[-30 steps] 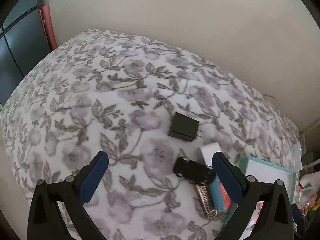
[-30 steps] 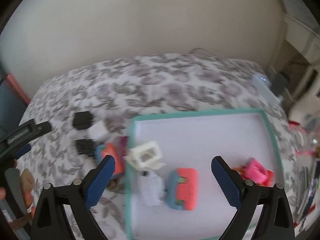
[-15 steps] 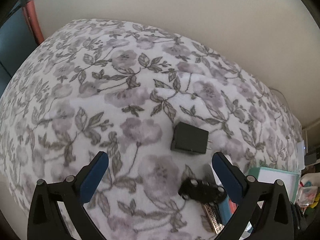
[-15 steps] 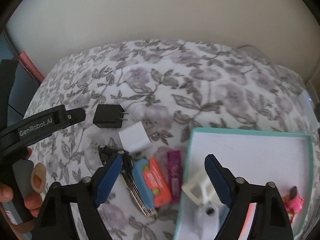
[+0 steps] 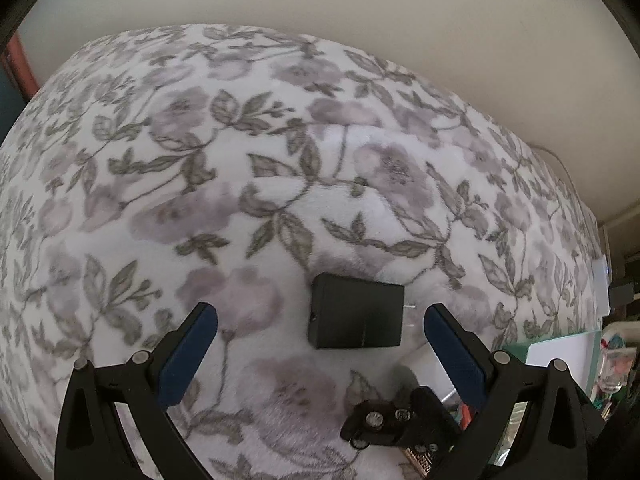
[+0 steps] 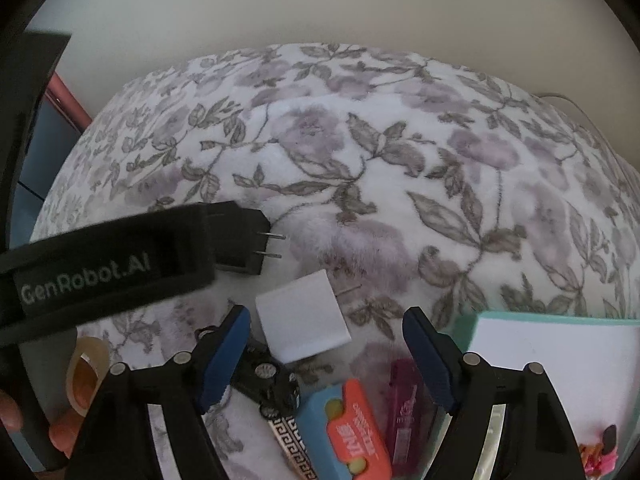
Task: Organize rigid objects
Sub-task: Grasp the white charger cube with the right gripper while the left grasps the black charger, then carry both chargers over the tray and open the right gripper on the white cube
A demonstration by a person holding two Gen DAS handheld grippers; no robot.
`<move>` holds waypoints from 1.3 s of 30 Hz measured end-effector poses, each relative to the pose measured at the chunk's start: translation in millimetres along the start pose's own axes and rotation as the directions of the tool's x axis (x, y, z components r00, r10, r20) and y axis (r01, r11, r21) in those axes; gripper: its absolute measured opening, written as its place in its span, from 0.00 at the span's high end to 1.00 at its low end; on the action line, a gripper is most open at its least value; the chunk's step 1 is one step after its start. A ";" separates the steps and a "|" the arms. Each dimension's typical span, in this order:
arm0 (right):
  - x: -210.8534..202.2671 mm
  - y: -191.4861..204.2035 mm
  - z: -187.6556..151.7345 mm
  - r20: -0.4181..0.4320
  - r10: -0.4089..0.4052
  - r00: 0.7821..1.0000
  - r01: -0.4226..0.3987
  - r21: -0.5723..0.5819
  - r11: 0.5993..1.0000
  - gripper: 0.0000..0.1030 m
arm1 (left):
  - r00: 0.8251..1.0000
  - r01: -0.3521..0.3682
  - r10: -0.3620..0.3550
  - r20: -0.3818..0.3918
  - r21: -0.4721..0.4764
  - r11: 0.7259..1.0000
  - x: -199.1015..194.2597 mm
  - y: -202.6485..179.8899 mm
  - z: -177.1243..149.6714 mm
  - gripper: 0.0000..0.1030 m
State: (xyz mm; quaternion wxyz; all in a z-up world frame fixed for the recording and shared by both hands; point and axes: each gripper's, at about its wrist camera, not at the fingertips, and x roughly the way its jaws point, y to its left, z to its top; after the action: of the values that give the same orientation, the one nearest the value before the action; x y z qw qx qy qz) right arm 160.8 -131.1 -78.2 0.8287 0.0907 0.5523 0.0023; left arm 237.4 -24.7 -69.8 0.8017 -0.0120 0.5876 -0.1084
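Note:
A black wall charger point(image 5: 356, 316) lies on the flowered blanket point(image 5: 280, 160), between the wide-open fingers of my left gripper point(image 5: 320, 312), which hovers above it without touching. In the right wrist view the same black charger point(image 6: 240, 240) is partly hidden behind the left gripper's finger point(image 6: 108, 264). A white cube charger point(image 6: 300, 320) lies between the jaws of my right gripper point(image 6: 326, 316). Those jaws are closing, and the pads stand clear of the cube.
A black toy car point(image 6: 268, 380), a patterned metal bar point(image 6: 292, 444), a blue-and-orange case point(image 6: 348, 436) and a magenta stick point(image 6: 404, 412) lie close below the white charger. A teal-rimmed tray point(image 6: 552, 318) sits at the right with a pink toy point(image 6: 600, 454). A person's fingers point(image 6: 12, 416) show at the left.
Both grippers moved down and to the left over the blanket. The left came over the black charger. The right left the tray for the white charger, its jaws narrowing.

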 end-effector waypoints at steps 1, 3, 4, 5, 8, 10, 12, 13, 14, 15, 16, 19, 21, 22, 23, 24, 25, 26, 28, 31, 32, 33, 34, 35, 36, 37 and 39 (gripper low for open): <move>1.5 -0.1 0.8 -0.004 0.001 1.000 -0.001 0.001 1.000 0.21 | 1.000 0.000 0.000 -0.002 0.010 1.000 2.4 -2.4 1.0 0.00; 5.3 -2.2 1.4 -0.011 0.009 1.000 -0.009 0.005 1.000 0.22 | 1.000 0.004 -0.003 -0.011 0.026 1.000 7.7 -6.4 2.2 0.01; 6.6 -3.9 2.3 -0.012 0.021 1.000 -0.021 0.010 1.000 0.24 | 1.000 0.005 -0.004 -0.020 0.033 0.999 11.0 -8.0 2.7 0.03; 7.2 -4.5 2.3 -0.013 0.033 0.999 -0.032 0.014 0.999 0.27 | 1.000 0.004 -0.004 -0.026 0.038 0.999 13.6 -9.1 2.9 0.09; 9.2 -5.9 2.2 -0.018 0.058 0.998 -0.057 0.026 0.998 0.34 | 0.998 0.012 -0.010 -0.057 0.041 0.999 22.8 -11.1 3.2 0.23; 10.1 -5.5 1.9 -0.024 0.070 0.997 -0.070 0.028 0.997 0.37 | 0.997 0.021 -0.018 -0.071 0.043 0.999 27.4 -11.8 2.4 0.29; 10.0 -4.6 1.6 -0.021 0.068 0.997 -0.067 0.025 0.997 0.37 | 0.997 0.042 -0.039 -0.069 0.050 0.998 29.1 -13.6 1.3 0.35; 10.6 -3.7 1.8 -0.021 0.068 0.997 -0.068 0.026 0.997 0.37 | 0.997 0.051 -0.048 -0.067 0.053 0.997 28.8 -14.1 1.2 0.38; 10.4 -3.9 1.4 -0.021 0.070 0.997 -0.069 0.030 0.997 0.38 | 0.996 0.066 -0.063 -0.068 0.054 0.996 28.4 -15.1 1.2 0.44; 10.3 -4.9 1.1 -0.020 0.073 0.997 -0.072 0.037 0.997 0.38 | 0.995 0.069 -0.065 -0.072 0.055 0.996 28.1 -16.0 1.1 0.44; 9.9 -5.8 0.7 -0.020 0.074 0.997 -0.073 0.044 0.996 0.38 | 0.996 0.061 -0.057 -0.072 0.059 0.996 28.5 -17.6 0.8 0.44; 6.6 -10.1 -1.3 -0.017 0.077 0.997 -0.076 0.061 0.995 0.38 | 0.997 0.050 -0.047 -0.066 0.054 0.997 27.6 -18.7 -0.9 0.44; 1.4 -15.1 -2.7 -0.010 0.073 0.997 -0.072 0.072 0.995 0.38 | 0.997 0.041 -0.039 -0.066 0.038 0.998 25.2 -16.0 -2.4 0.44; -1.7 -17.5 -3.4 -0.008 0.074 0.997 -0.074 0.078 0.994 0.38 | 0.997 0.036 -0.033 -0.066 0.032 0.999 23.2 -15.0 -3.4 0.44; -4.6 -19.3 -3.7 -0.003 0.078 0.997 -0.078 0.087 0.993 0.38 | 0.998 0.032 -0.031 -0.064 0.028 0.999 20.8 -14.1 -3.8 0.44; -8.7 -21.7 -4.4 0.004 0.083 0.997 -0.083 0.097 0.992 0.38 | 0.998 0.029 -0.028 -0.057 0.021 0.999 16.2 -13.2 -4.5 0.44; -12.4 -23.3 -5.2 0.010 0.084 0.996 -0.085 0.104 0.991 0.38 | 0.998 0.028 -0.027 -0.053 0.016 0.999 12.1 -11.7 -4.6 0.44; -17.4 -25.7 -6.1 0.019 0.085 0.996 -0.086 0.113 0.990 0.38 | 0.999 0.027 -0.026 -0.046 0.009 1.000 7.4 -10.7 -5.0 0.44; -28.9 -30.1 -8.9 0.039 0.089 0.995 -0.093 0.133 0.987 0.38 | 0.999 0.022 -0.022 -0.026 -0.003 1.000 -6.1 -11.7 -6.7 0.44; -47.9 -37.5 -16.0 0.069 0.086 0.994 -0.096 0.164 0.982 0.38 | 1.000 0.012 -0.012 0.012 0.000 1.000 -28.6 -19.6 -11.2 0.44; -54.4 -40.6 -19.0 0.077 0.080 0.994 -0.092 0.176 0.980 0.38 | 1.000 0.014 -0.014 0.021 -0.001 1.000 -36.4 -23.1 -13.5 0.44; -62.0 -44.9 -22.6 0.087 0.073 0.994 -0.088 0.189 0.978 0.38 | 0.999 0.019 -0.019 0.028 -0.003 1.000 -42.5 -25.0 -15.1 0.44; -70.9 -49.9 -27.2 0.099 0.064 0.993 -0.083 0.201 0.976 0.38 | 0.999 0.025 -0.025 0.035 -0.003 1.000 -49.2 -29.8 -17.6 0.44; -77.3 -53.2 -30.7 0.109 0.053 0.993 -0.076 0.210 0.975 0.38 | 0.999 0.030 -0.030 0.040 -0.002 1.000 -54.8 -34.1 -19.8 0.44; -83.1 -56.4 -34.4 0.120 0.040 0.992 -0.066 0.220 0.973 0.38 | 0.998 0.035 -0.035 0.045 0.001 0.999 -60.1 -39.5 -23.1 0.44; -88.7 -59.3 -38.0 0.129 0.027 0.991 -0.056 0.230 0.971 0.38 | 0.998 0.039 -0.039 0.049 0.007 0.999 -65.8 -45.3 -27.1 0.44; -101.3 -72.8 -48.1 0.145 0.000 0.989 -0.039 0.272 0.961 0.38 | 0.997 0.048 -0.049 0.056 0.017 0.999 -73.6 -55.6 -35.3 0.44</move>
State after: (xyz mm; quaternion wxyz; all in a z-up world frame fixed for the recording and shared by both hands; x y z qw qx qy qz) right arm 70.1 -206.1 -14.6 0.8457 0.2099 0.4853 -0.0725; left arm 174.2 -61.4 -3.4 0.8152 -0.0229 0.5634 -0.1320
